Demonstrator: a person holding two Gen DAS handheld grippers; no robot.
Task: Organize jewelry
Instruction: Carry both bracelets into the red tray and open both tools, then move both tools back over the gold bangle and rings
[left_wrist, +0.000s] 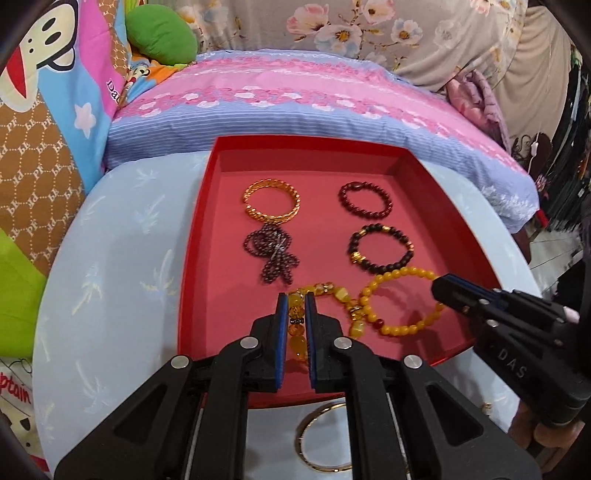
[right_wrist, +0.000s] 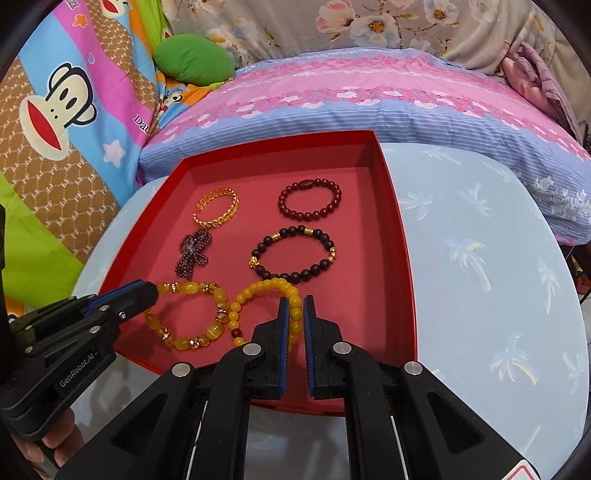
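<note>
1. A pale blue table (right_wrist: 480, 258) printed with palm trees is carrying a red tray (left_wrist: 199, 236), and a pink-and-blue striped pillow (left_wrist: 295, 107) is lying just behind it.
2. Inside the tray, six pieces are sitting in two columns: a gold bangle (left_wrist: 271, 201) and a dark purple beaded bundle (left_wrist: 271, 254) on the left, a dark red bead bracelet (left_wrist: 365, 199) and a black bead bracelet with gold charms (left_wrist: 380, 245) on the right.
3. The left gripper (left_wrist: 295, 306) is clamping its blue-padded fingers on the amber bracelet with large beads (right_wrist: 188, 314) at the tray's near left.
4. The right gripper (right_wrist: 295, 306) is closing narrowly around the yellow bead bracelet (right_wrist: 266, 295), whose beads are sitting between its fingers; this bracelet is touching the amber one.
5. A thin gold ring bangle (left_wrist: 325, 439) is lying on the table in front of the tray, partly hidden beneath the left gripper.
</note>
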